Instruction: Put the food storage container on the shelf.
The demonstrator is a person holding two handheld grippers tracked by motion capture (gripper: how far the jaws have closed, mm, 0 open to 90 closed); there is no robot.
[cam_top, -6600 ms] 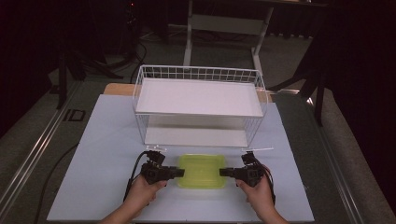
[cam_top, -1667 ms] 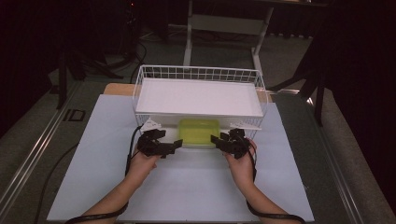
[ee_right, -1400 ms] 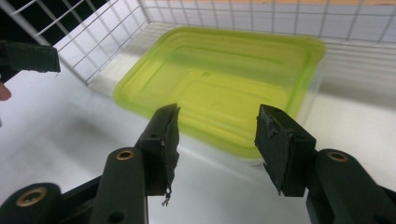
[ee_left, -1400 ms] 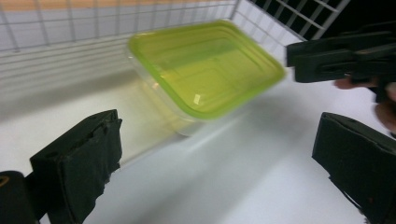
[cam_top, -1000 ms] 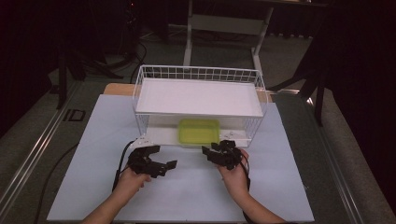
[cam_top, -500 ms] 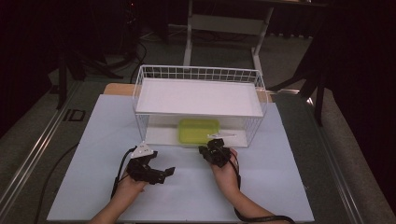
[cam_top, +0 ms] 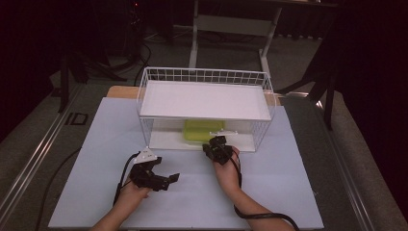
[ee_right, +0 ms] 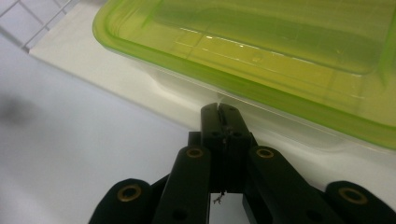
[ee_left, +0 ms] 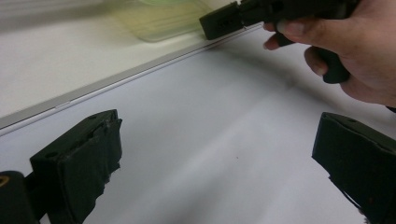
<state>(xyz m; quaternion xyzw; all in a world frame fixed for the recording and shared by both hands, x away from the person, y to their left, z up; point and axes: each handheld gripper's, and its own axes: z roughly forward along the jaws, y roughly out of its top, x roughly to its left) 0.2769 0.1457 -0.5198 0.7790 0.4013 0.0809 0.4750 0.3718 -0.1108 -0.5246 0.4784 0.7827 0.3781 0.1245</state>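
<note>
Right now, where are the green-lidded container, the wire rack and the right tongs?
green-lidded container (ee_right: 280,51): right gripper view, on its lid.
wire rack (cam_top: 204,75): high view, on its back rim.
right tongs (ee_right: 219,114): right gripper view, at the closed tips.

The white upper shelf (cam_top: 204,100) of the wire rack (cam_top: 262,129) covers the rear part of the green container (cam_top: 202,131) in the high view. In the right gripper view, the top and right edges cut off the container. In the left gripper view it is blurred, and the right hand (ee_left: 348,51) is cut off at the right edge.
</note>
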